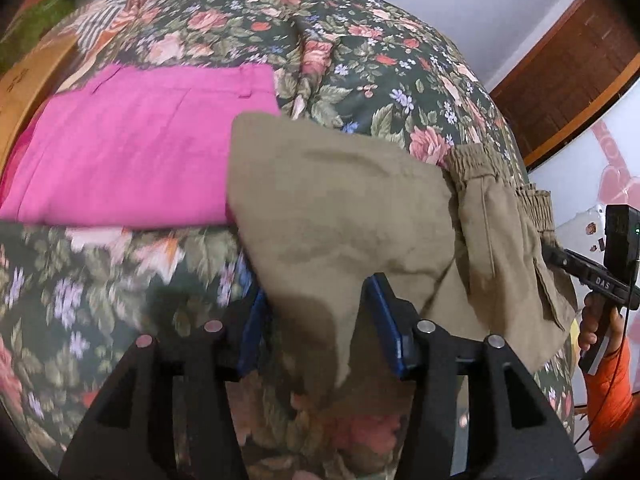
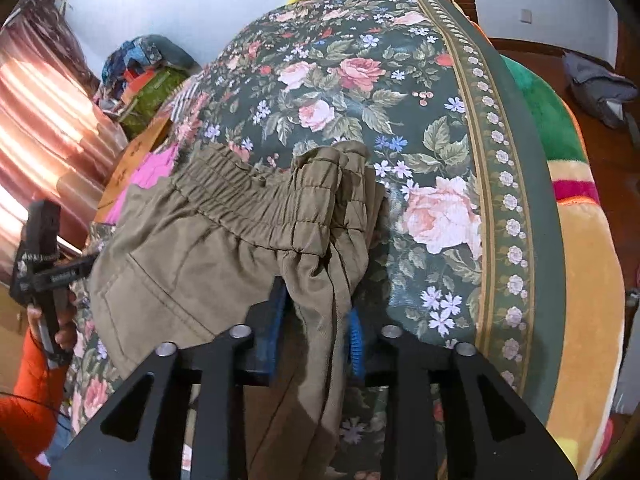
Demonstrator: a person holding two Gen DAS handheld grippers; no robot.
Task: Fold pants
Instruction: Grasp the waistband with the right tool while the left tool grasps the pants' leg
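Khaki pants (image 1: 344,208) with an elastic waistband (image 2: 256,204) lie partly lifted over a floral bedspread (image 1: 360,52). My left gripper (image 1: 316,320) is shut on a fold of the khaki cloth, which hangs down between its blue pads (image 1: 384,320). My right gripper (image 2: 318,320) is shut on the bunched cloth just below the waistband's end. The right gripper also shows at the right edge of the left wrist view (image 1: 600,276), and the left gripper at the left edge of the right wrist view (image 2: 44,264).
A folded pink garment (image 1: 132,148) lies on the bed left of the khaki pants. A wooden headboard (image 1: 24,92) is at the left, a striped blanket (image 2: 576,208) at the bed's right edge, a clothes pile (image 2: 148,76) behind.
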